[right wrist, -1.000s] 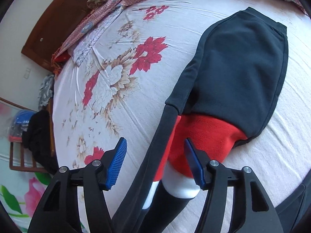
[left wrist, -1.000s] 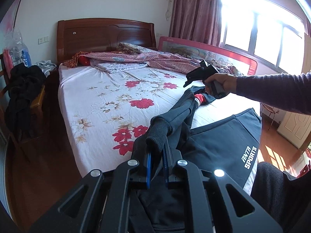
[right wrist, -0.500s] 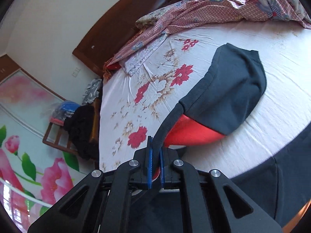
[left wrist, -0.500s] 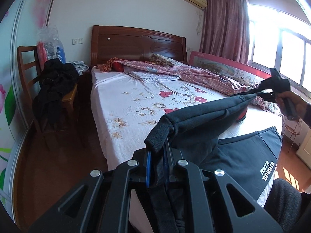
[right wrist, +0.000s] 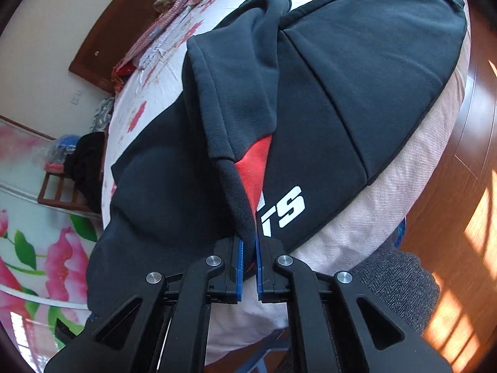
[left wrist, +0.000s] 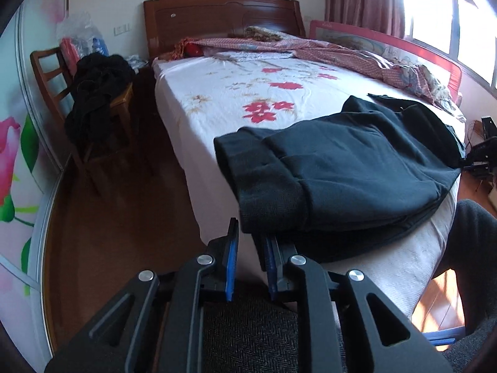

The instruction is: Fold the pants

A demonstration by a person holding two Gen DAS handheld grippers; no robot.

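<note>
Left gripper (left wrist: 250, 250), left wrist view: jaws parting, with a narrow gap between the blue pads (left wrist: 231, 267); nothing lies between them, only bare sheet.
Pants (left wrist: 341, 174), left wrist view: dark, folded over on themselves, lying on the near corner of the bed (left wrist: 223, 105) just beyond the fingertips; the ribbed cuff end sits directly ahead of the tips, whether touching them cannot be told.
Surroundings, left wrist view: a wooden chair (left wrist: 56, 93) heaped with dark clothes stands well off to the left; a patterned quilt (left wrist: 341, 52) lies far ahead by the headboard (left wrist: 217, 18).
Person, left wrist view: a grey-trousered leg (left wrist: 472, 248) stands to the right, beside the bed edge.
Right gripper (right wrist: 247, 259), right wrist view: closed tight on a ribbed cuff of the pants (right wrist: 326, 99), which runs up and away from the pads.
Pants, right wrist view: the held leg drapes over the folded body ahead; a red panel (right wrist: 256, 164) and white lettering (right wrist: 287, 208) show just past the fingertips.
Bed, right wrist view: pale sheet (right wrist: 388, 192) visible under the garment, to the right.
</note>
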